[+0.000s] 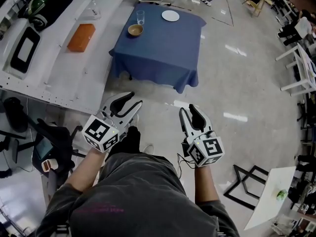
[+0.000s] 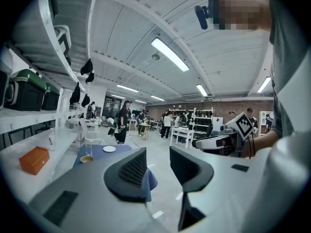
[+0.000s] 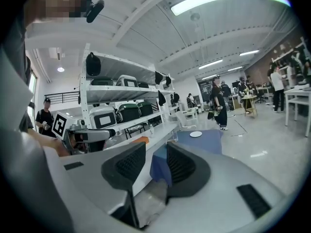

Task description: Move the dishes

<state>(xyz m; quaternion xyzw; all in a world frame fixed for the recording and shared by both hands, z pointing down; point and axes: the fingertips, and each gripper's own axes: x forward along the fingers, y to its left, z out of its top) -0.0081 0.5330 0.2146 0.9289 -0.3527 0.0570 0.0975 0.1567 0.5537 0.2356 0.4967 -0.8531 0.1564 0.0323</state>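
On the table (image 1: 163, 53) with its blue cloth stand a brown bowl (image 1: 135, 30) (whether anything is in it cannot be told), a clear glass (image 1: 140, 17) just behind it and a white plate (image 1: 170, 16) near the far edge. An orange box (image 1: 81, 37) lies on the long white shelf (image 1: 59, 73) at the left, above a glossy pale floor (image 1: 237, 73). The left gripper (image 1: 134, 98) and the right gripper (image 1: 188, 108) hang well short of the table, jaws spread with nothing between them

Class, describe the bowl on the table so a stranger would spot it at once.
Find the small table draped in blue cloth beside the long white shelf. On its shelf-side edge sits the bowl: it is brown, unlike the clear glass and the flat white plate.
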